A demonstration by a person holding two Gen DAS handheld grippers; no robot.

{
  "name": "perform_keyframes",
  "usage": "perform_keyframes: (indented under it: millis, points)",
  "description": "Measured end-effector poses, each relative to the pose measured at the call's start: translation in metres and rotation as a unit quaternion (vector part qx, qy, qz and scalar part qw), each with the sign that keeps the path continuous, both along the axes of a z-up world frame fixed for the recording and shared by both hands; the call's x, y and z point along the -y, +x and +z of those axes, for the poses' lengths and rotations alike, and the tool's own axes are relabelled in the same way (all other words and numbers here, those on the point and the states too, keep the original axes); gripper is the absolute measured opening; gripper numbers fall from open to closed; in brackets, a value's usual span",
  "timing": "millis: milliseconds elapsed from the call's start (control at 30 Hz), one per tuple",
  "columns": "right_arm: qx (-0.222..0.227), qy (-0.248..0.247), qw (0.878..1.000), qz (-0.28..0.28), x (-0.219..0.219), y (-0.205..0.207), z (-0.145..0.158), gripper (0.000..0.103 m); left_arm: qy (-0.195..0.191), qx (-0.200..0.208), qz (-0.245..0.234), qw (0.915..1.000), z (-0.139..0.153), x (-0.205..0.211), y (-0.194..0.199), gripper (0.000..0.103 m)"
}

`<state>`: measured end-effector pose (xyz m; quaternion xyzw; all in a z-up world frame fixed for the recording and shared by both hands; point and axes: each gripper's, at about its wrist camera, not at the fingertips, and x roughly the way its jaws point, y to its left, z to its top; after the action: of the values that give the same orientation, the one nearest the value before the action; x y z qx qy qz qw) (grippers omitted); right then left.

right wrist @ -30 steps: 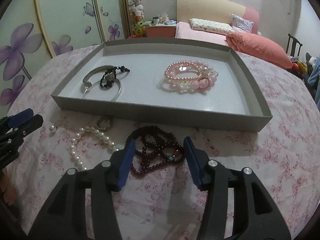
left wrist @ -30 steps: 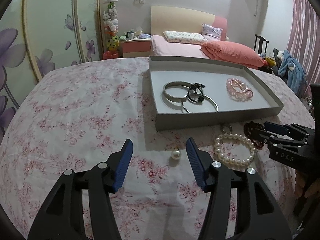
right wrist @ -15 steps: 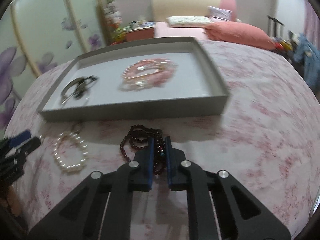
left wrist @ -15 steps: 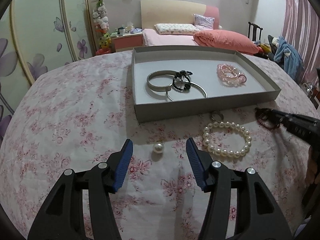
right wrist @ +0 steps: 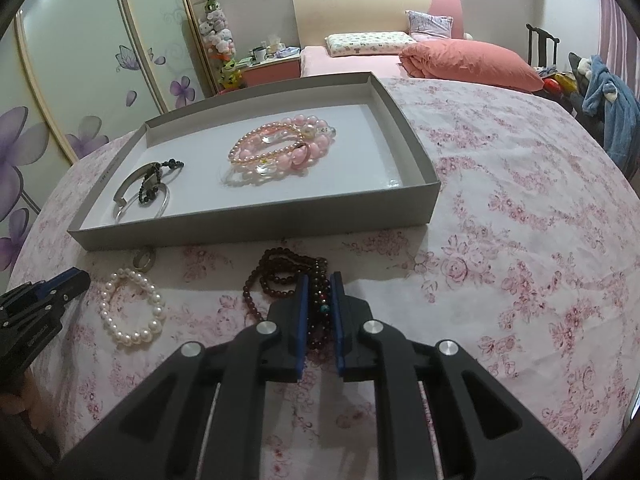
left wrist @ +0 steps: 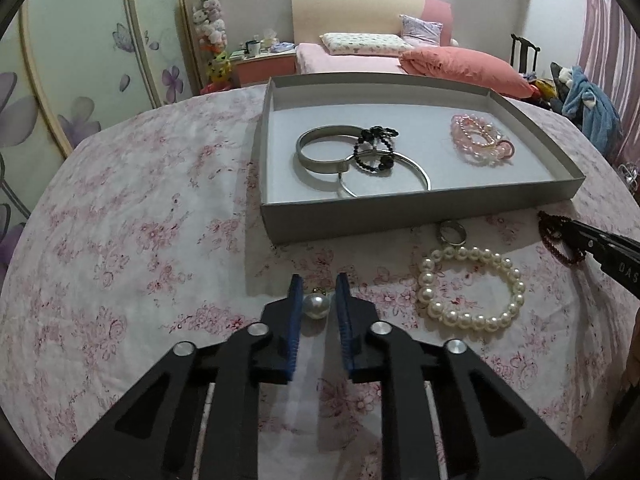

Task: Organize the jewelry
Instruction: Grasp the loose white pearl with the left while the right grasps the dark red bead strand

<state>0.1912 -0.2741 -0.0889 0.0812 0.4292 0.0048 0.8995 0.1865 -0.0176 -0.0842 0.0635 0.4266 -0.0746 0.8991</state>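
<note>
Pinching round white pearl earring (left wrist: 316,306) in left fingers (left wrist: 295,300), right fingers (right wrist: 337,300) clenched on dark red beads (right wrist: 280,276).

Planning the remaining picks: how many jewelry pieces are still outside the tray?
4: pearl in the left gripper, dark beads in the right gripper, pearl bracelet between, ring against the tray.
</note>
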Motion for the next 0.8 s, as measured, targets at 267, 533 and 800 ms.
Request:
perform_keyframes:
  millis: [267,533,800]
  points:
    - [-0.001,0.002,1.0,-0.001,0.0,0.0,0.0,0.013,0.006,0.001,0.0,1.0,0.0,0.001,0.0,0.014]
    - [0.012,0.039,0.999,-0.015,0.01,-0.004,0.001,0.01,-0.005,0.0,0.005,1.0,0.0,0.0,0.001,0.014]
    - [0.042,0.036,0.998,-0.012,0.008,-0.012,0.011,0.009,-0.024,0.015,0.011,0.9995,0.006,-0.007,-0.002,0.014]
